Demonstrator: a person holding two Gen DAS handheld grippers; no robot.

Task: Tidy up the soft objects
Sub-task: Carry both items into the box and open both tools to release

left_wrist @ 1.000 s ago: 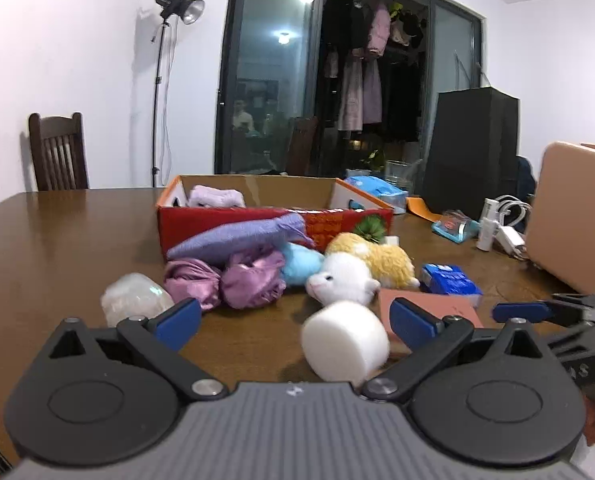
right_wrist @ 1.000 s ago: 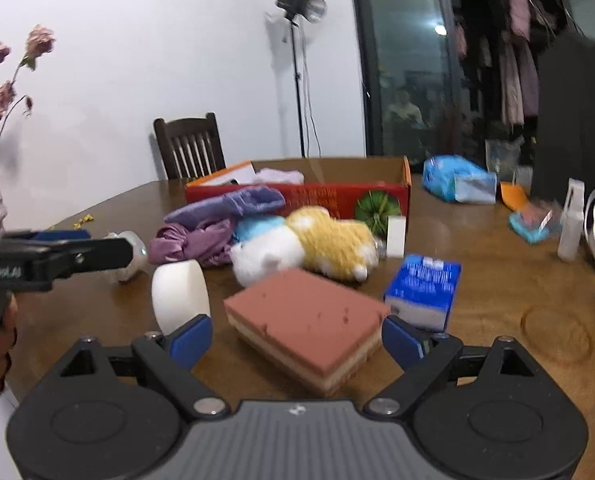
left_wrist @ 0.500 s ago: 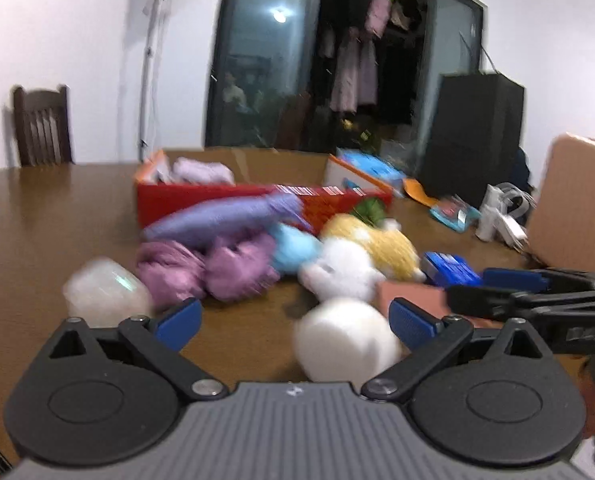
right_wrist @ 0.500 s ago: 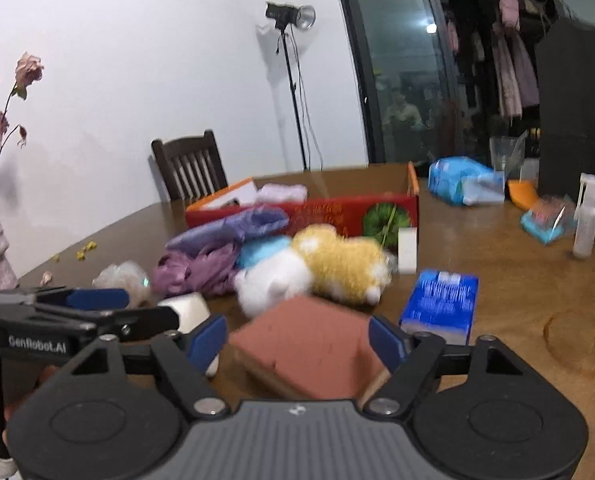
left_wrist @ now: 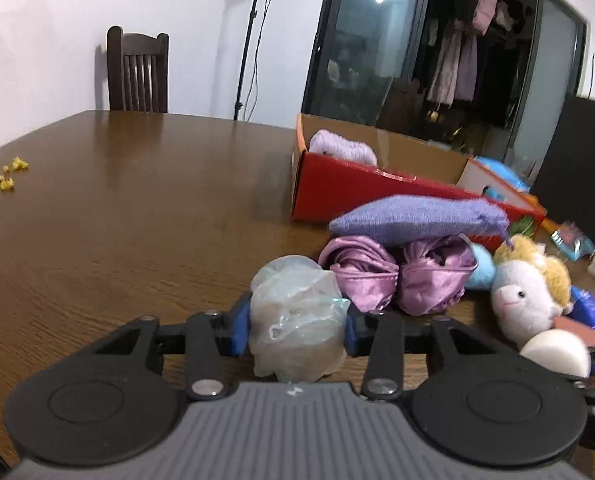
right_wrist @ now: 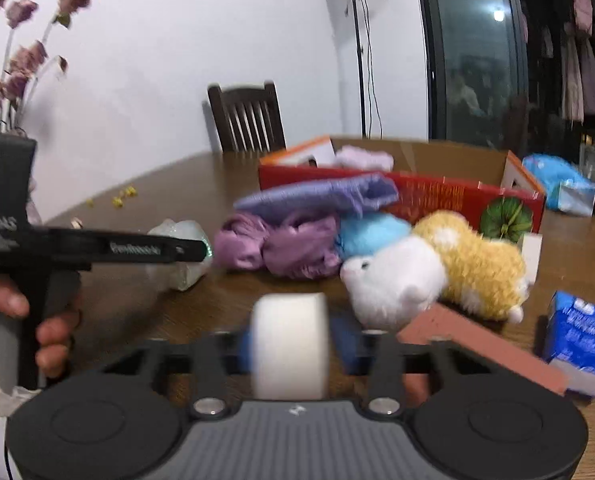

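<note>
My left gripper [left_wrist: 295,330] is shut on a crumpled clear plastic ball [left_wrist: 297,316] at table level. My right gripper [right_wrist: 291,350] is shut on a white foam cylinder [right_wrist: 289,346]; the cylinder also shows at the right of the left wrist view [left_wrist: 555,354]. Behind them lie purple satin bundles [left_wrist: 397,278], a lavender pouch [left_wrist: 417,220], a light blue soft ball [right_wrist: 371,232], a white and yellow plush toy [right_wrist: 429,272] and a brown sponge block [right_wrist: 481,346]. An open red cardboard box [left_wrist: 361,186] holds a lilac knit piece [left_wrist: 343,148].
A blue tissue pack [right_wrist: 579,338] sits right of the sponge block. A wooden chair [left_wrist: 137,72] and a light stand are beyond the table. Dried flowers [right_wrist: 13,64] stand at far left. Yellow crumbs [left_wrist: 9,172] lie on the wooden table [left_wrist: 117,220].
My left gripper swung left and closed on the plastic ball. My right gripper swung left from the sponge block and closed on the white foam cylinder.
</note>
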